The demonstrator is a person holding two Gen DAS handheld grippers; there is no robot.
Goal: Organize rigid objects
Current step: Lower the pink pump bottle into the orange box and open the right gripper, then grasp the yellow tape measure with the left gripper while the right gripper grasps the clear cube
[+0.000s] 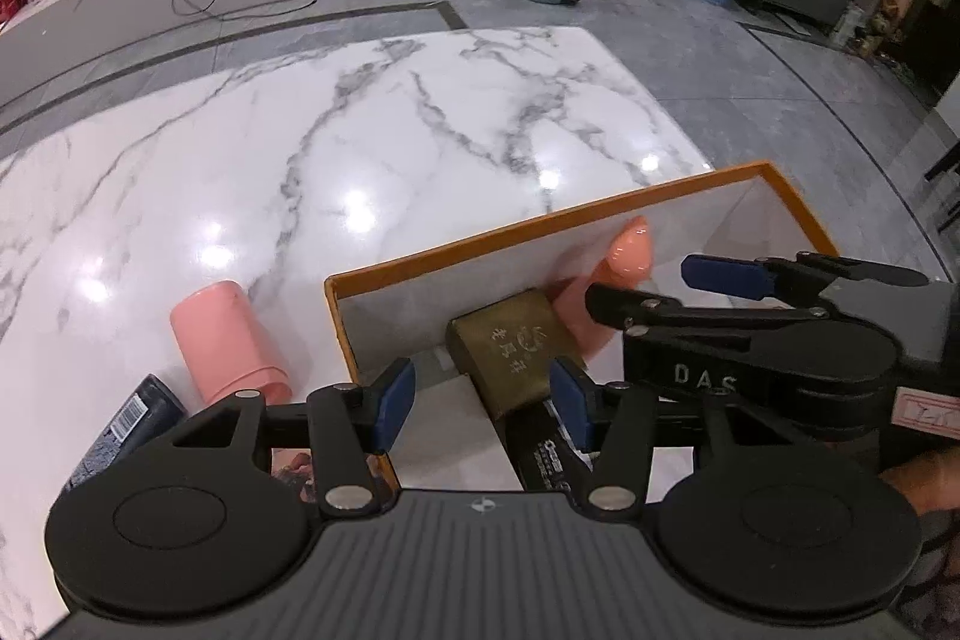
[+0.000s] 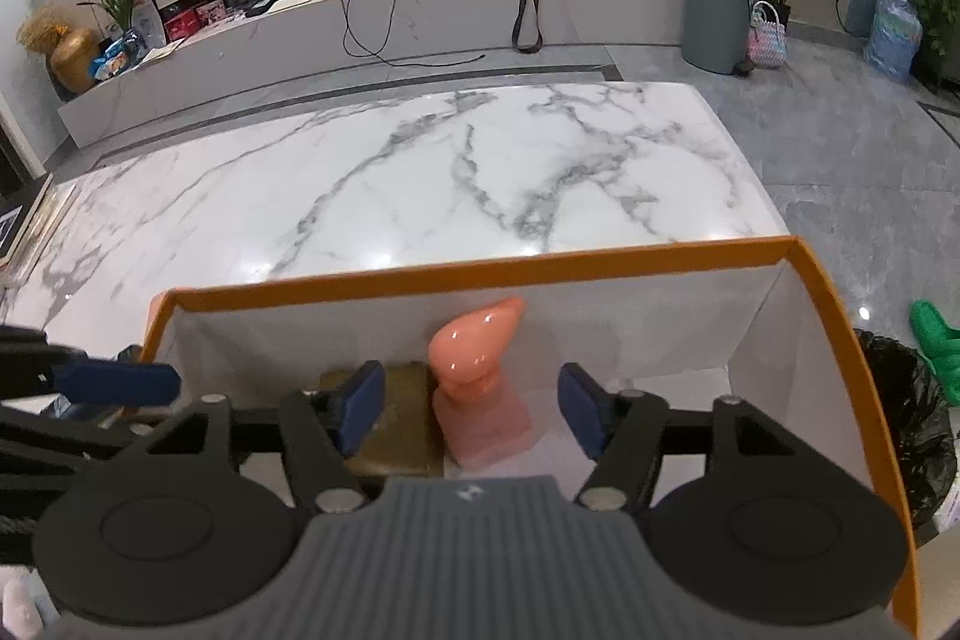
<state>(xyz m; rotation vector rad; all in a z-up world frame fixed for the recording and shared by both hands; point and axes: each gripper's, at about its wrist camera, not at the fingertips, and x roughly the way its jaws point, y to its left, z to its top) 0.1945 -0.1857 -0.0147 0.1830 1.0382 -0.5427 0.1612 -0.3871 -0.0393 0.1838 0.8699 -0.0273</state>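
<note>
Box (image 2: 480, 274) sits on table (image 1: 360, 130) at its near right part; inside box, figure (image 2: 474, 370) stands against far wall, block (image 1: 516, 346) just left of it, touching; cup (image 1: 225, 340) lies on table left of box, outside; packet (image 1: 126, 430) nearer and left of cup; bin (image 2: 717, 10) on floor beyond table.

Glossy stone, matt plastic, shiny pink

The counter (image 2: 420, 172) looks like polished white marble with grey veins – very glossy, it reflects the lamps. The box (image 2: 480, 274) has matt white walls like cardboard, with an orange rim. The peach figurine (image 2: 474, 358) is smooth and shiny; the olive block (image 1: 516, 346) is dull – the pink cup (image 1: 225, 340) is matt plastic.
</note>
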